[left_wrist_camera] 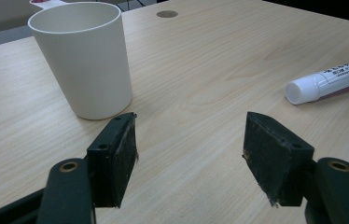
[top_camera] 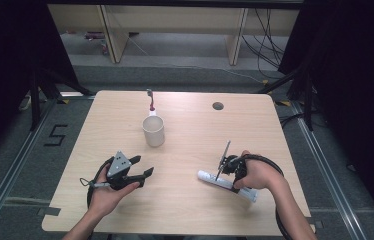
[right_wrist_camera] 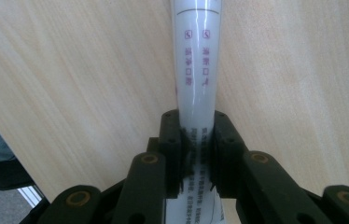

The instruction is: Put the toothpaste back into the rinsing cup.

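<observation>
On my left, the left tongs (top_camera: pixel 142 173) hang released over the counter (top_camera: pixel 190 210), jaws standing wide with nothing between them, aimed toward the white cup (top_camera: pixel 153 131) that stands upright near the middle; behind it lies what looks like a toothbrush (top_camera: pixel 150 100). Further right, the white tube (top_camera: pixel 214 180) lies flat on the counter near my edge, cap end pointing toward the left tongs, and my right tongs (right_wrist_camera: pixel 196 154) are clenched on its body, pads pressing both sides, well back from the cap. I judge the tube light and soft-walled, with a glossy skin that could slide in the pads; squeezed hard it may dent or ooze. The stiffer shoulder near the cap would give a surer hold, so I'd lift gently and keep it level.
</observation>
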Demonstrator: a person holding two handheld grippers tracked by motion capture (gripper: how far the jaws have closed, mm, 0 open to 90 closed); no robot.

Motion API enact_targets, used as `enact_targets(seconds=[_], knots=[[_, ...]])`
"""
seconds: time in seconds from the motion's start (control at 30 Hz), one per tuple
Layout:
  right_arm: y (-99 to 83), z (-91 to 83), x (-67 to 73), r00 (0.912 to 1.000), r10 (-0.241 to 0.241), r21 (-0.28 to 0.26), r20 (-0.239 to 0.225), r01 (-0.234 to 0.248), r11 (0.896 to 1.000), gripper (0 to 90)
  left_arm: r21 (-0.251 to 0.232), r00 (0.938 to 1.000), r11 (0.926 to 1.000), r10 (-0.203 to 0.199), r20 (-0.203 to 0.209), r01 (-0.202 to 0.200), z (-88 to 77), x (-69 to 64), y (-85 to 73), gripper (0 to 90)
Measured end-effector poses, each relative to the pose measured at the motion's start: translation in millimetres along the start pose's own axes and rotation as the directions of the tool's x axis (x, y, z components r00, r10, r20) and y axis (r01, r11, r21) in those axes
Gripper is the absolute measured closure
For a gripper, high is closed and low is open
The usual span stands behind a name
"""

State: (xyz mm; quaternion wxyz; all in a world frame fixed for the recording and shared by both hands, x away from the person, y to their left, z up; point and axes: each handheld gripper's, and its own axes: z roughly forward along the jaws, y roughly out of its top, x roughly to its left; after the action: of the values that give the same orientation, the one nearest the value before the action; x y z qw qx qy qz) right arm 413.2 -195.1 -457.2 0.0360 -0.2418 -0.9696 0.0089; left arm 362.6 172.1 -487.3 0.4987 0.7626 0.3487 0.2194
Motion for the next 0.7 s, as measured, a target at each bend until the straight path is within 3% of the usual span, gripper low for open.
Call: enact_targets(seconds=[0.03,0.1,0.23,0.37,0.63,0.7], knots=[[-0.1,-0.3,-1.7,0.9995,-0.032,-0.011,-0.003,0.032,0.999,77.5,-0.001,1.0,1.0,-0.001,0.0,0.001,0.0,-0.1,0.1,34.4],[0.1,-2.3,0.0,0.9999,-0.006,-0.005,-0.008,0.006,1.0,77.7,0.001,1.0,1.0,-0.001,-0.001,0.001,-0.3,0.0,0.2,34.4],[0.9,-4.2,0.1,0.9994,-0.029,0.001,-0.02,0.029,1.0,78.2,0.0,1.0,1.0,0.0,0.004,0.0,-0.3,1.3,0.2,34.4],[2.0,-7.7,2.5,0.9995,-0.005,0.008,-0.031,0.005,1.0,78.6,-0.003,1.0,1.0,-0.002,0.003,0.002,-0.4,1.0,-0.5,34.3],[2.6,-9.8,0.0,0.9985,-0.032,0.004,-0.044,0.032,0.999,78.9,-0.003,1.0,1.0,-0.002,0.001,0.002,-1.0,1.9,-0.5,34.4],[2.4,-11.6,0.8,0.9988,-0.014,0.005,-0.046,0.014,1.0,79.0,-0.001,1.0,1.0,0.0,0.002,0.0,-0.8,1.9,-0.1,34.5]])
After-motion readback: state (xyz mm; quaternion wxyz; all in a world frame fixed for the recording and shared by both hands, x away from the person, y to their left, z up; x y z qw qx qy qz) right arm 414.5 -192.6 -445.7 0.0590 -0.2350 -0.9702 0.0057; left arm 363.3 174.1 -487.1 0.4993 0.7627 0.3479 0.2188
